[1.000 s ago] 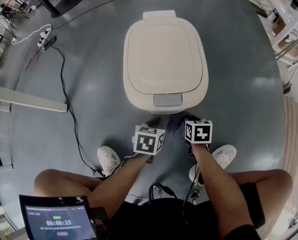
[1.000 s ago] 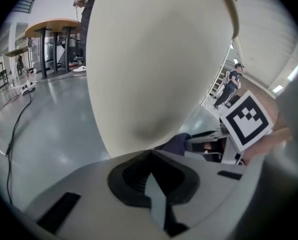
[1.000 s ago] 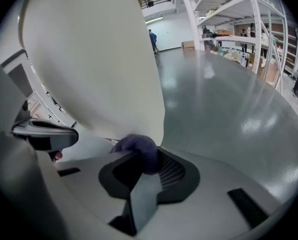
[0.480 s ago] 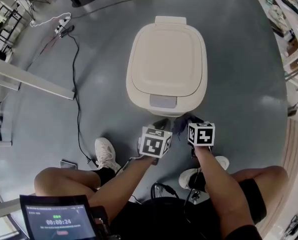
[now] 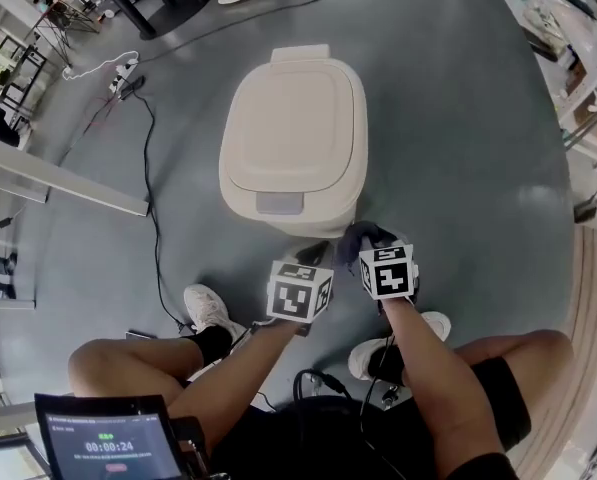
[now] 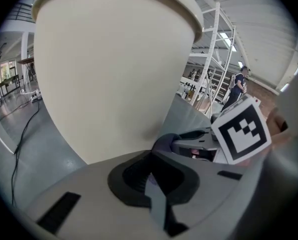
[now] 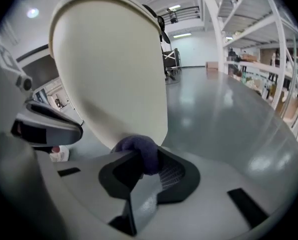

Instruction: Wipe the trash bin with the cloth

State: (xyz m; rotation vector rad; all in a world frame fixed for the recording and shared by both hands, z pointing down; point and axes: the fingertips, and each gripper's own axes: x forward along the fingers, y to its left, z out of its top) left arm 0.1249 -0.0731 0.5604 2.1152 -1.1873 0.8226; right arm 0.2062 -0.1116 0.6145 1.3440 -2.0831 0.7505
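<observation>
A cream trash bin [image 5: 293,138] with its lid shut stands on the grey floor. Both grippers sit low at its near wall. My right gripper [image 5: 373,246] is shut on a dark purple cloth [image 5: 360,235], which presses against the bin's lower right corner. The right gripper view has the cloth [image 7: 139,151] bunched between the jaws of the right gripper [image 7: 144,160], touching the bin wall [image 7: 114,74]. My left gripper [image 5: 314,258] is just to the left. In the left gripper view the left gripper [image 6: 153,156] looks shut, with the cloth [image 6: 163,141] running from its tip to the right gripper.
A black cable [image 5: 148,168] trails over the floor left of the bin to a power strip [image 5: 123,68]. A white beam [image 5: 58,178] lies at the far left. My shoes [image 5: 203,308] and knees are close behind the grippers. Shelving [image 5: 578,78] lines the right side.
The bin has shifted left in the head view. Both grippers stay low at its near wall, and the cloth now sits nearer the bin's right corner.
</observation>
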